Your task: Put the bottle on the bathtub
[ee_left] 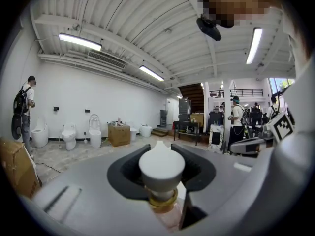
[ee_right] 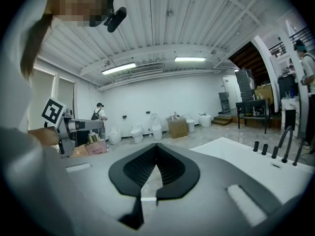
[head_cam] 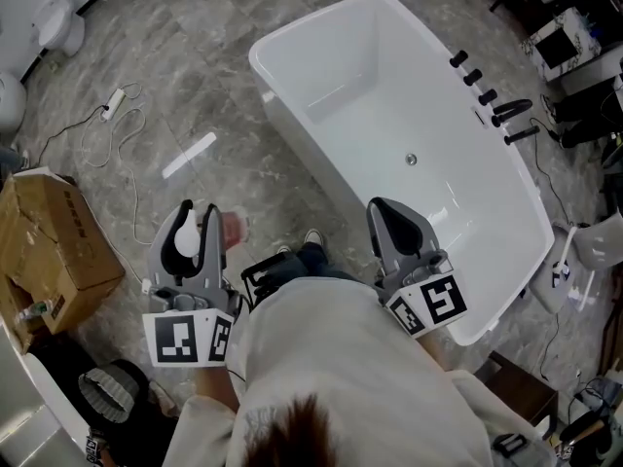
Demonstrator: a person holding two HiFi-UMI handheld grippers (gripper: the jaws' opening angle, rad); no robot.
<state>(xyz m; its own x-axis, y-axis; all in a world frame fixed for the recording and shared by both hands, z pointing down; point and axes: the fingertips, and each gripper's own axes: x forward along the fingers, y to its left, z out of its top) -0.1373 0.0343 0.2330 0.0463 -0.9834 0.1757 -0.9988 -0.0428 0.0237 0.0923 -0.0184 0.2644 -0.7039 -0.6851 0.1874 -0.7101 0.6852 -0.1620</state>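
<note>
A bottle (head_cam: 230,229) with a pinkish body, a gold collar and a rounded white cap (ee_left: 161,167) sits between the jaws of my left gripper (head_cam: 196,214), which is shut on it. I hold it over the grey marble floor, left of the white bathtub (head_cam: 292,56) and apart from its rim. My right gripper (head_cam: 385,209) hovers over the tub's near edge, its jaws shut together with nothing between them. In the right gripper view the tips (ee_right: 156,147) meet, with the tub's rim (ee_right: 231,149) to the right and the held bottle (ee_right: 96,145) to the left.
Black tap handles and a spout (head_cam: 492,100) line the tub's far rim, and a drain (head_cam: 411,160) is in its floor. A cardboard box (head_cam: 49,246) stands at the left, a cable with a power strip (head_cam: 115,98) lies on the floor, and toilets (head_cam: 56,22) stand beyond it.
</note>
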